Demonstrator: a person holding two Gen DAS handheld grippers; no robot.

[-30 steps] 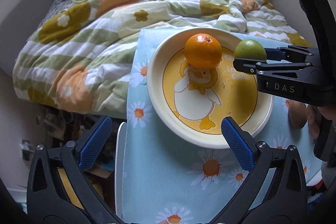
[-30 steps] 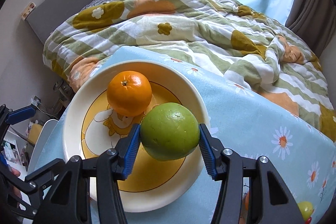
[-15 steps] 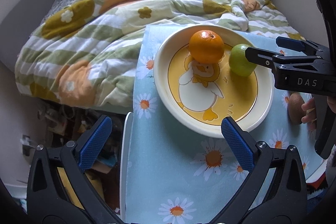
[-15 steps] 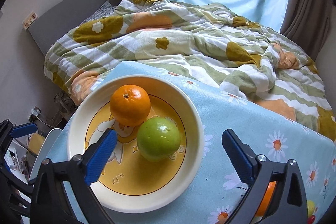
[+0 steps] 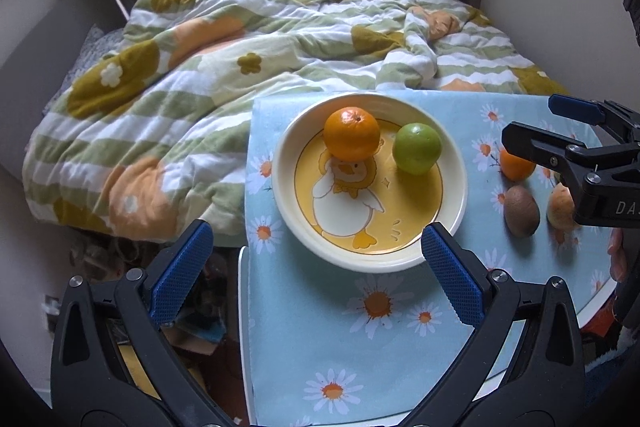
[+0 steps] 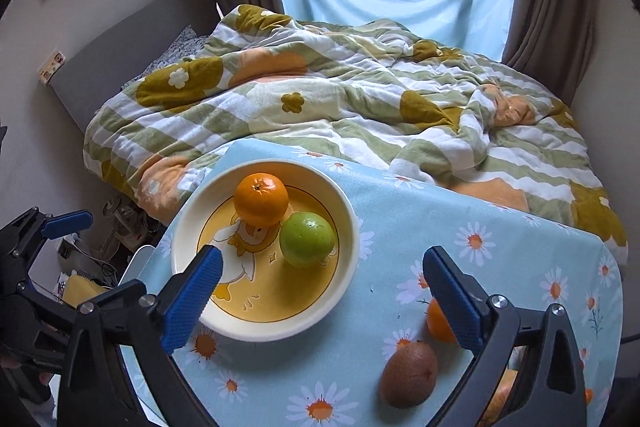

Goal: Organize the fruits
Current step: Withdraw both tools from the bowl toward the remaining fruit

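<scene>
left wrist view: the left gripper (image 5: 316,271) hangs over the near rim of the plate (image 5: 452,203), its jaws spread wide with nothing between the blue pads. the plate sits on a blue daisy cloth (image 5: 360,347), and in it lie an orange (image 5: 351,134) and a green fruit (image 5: 417,148), side by side and close together, the orange over the duck print. to the right of the plate, on the cloth, lie a second orange (image 5: 516,167), a kiwi (image 5: 521,211) and a pale brown fruit (image 5: 562,213), the last partly hidden by the right gripper (image 5: 540,123). that gripper comes in from the right edge, above the loose fruit, and its jaws stand apart and hold nothing. a striped quilt (image 5: 240,75) covers the bed behind.

right wrist view: the right gripper (image 6: 320,283) is wide open and empty; its jaws have just been opening, and the green fruit (image 6: 307,239) now rests free in the plate (image 6: 348,259), touching or almost touching the orange (image 6: 261,199). the left pad hangs over the plate's near rim, the right pad over the cloth (image 6: 500,251). the second orange (image 6: 438,321) shows behind the right pad, with the kiwi (image 6: 409,374) just in front of it. the left gripper (image 6: 60,223) shows at the left edge, open.
</scene>
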